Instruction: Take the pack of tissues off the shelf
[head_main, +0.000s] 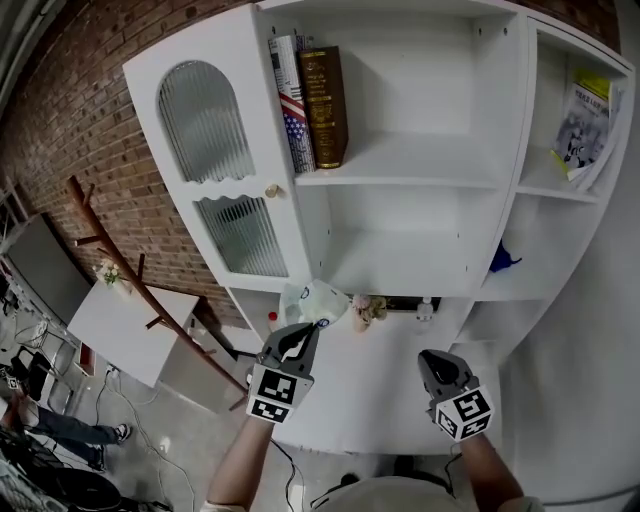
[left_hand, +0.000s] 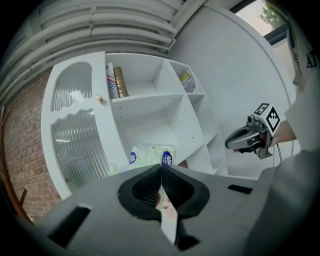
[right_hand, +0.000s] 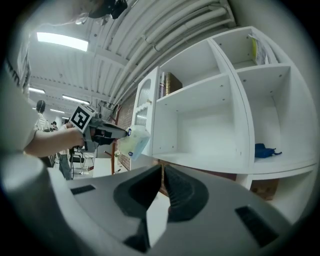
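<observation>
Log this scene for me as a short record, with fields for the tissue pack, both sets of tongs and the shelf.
pack of tissues: off the shelf, held in the air in front of it
left tongs: shut on the pack's edge
right tongs: shut, nothing between them, apart from the pack
books: two, upright on the top board

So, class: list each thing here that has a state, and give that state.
pale green plastic pack of tissues, held aloft by one edge
left gripper, shut on the pack
right gripper, shut, empty
white cabinet door with ribbed glass, closed
two books, standing upright side by side
</observation>
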